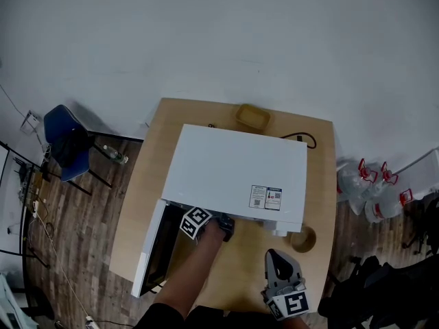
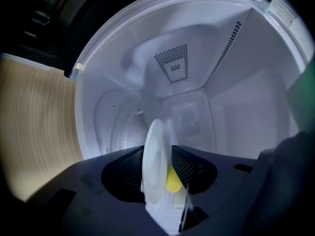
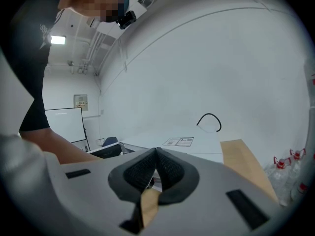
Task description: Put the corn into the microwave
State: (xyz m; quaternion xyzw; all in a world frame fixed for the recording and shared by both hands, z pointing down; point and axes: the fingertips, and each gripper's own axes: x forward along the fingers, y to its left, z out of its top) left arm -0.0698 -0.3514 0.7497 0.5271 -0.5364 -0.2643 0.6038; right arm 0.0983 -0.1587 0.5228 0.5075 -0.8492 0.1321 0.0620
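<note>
Reaching into one white microwave, door open.
Inside its cavity, one white plate shows edge-on between the slightly parted jaws of the left gripper, one small yellow corn piece against it; right gripper, outside in front, is closed and empty.

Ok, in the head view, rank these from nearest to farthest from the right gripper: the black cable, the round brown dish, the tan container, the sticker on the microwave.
1. Round brown dish, just beyond the right gripper.
2. Sticker, on top of the microwave.
3. Black cable, behind the microwave.
4. Tan container, farthest back, left of the cable.
</note>
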